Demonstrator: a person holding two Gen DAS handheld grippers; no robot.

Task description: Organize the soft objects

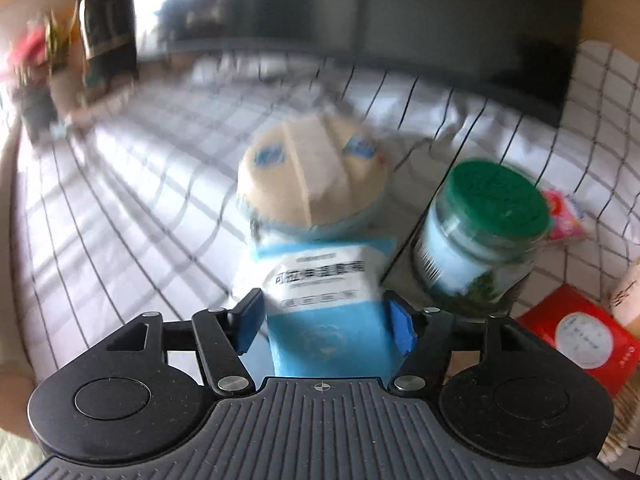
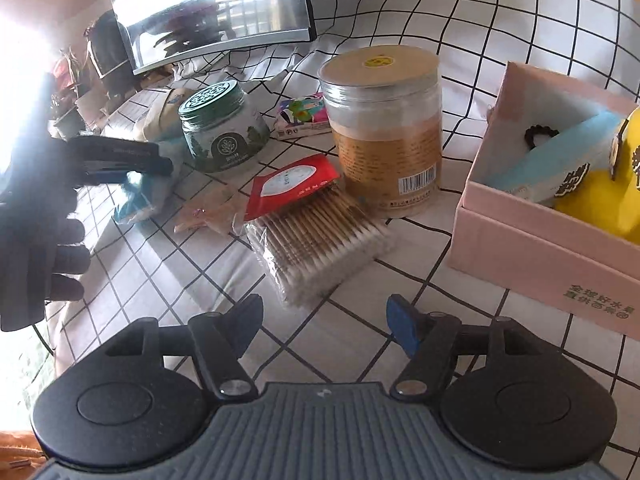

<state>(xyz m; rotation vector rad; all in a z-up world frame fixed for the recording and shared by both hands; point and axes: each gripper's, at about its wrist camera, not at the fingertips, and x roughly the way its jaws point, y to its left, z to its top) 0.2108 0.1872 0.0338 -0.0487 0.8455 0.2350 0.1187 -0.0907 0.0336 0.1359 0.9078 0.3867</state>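
1. Left hand-held gripper (image 1: 326, 320): closed on a blue-and-white soft pack (image 1: 320, 264), gripped at its lower end between the two blue pads. The left wrist view is motion-blurred. In the right wrist view the same pack (image 2: 140, 196) is seen at the far left, under the dark gripper, low over the gridded cloth (image 2: 340, 320) on the desk; whether it touches the cloth cannot be told.

2. Green-lidded jar (image 2: 220, 128): upright, just right of the held pack. A hard item, judged not part of the sort.

3. Small colourful packet (image 2: 304, 116): flat on the cloth behind, between the jar and the tall tub.

4. Red sachet (image 2: 292, 184): resting on the upper end of the cotton swab pack (image 2: 320, 240), which lies near the middle of the cloth.

5. Clear tub with tan lid (image 2: 384, 132): upright, just behind the swab pack; contents not identified.

6. Right hand-held gripper (image 2: 324, 322): fingers spread wide, nothing held, hanging over bare cloth just short of the swab pack.

7. Pink box (image 2: 540, 252): open-topped, at the right; a light-blue pack, a yellow item and a small dark ring are seen inside. It is judged to be the collecting place.

8. Step in hand: the soft pack is judged to be gripped and in carriage.

9. Next move: a carry rightward over the jar, sachet and tub is called for, with release above the free part of the box. The right gripper is placed to be closed on the swab pack.
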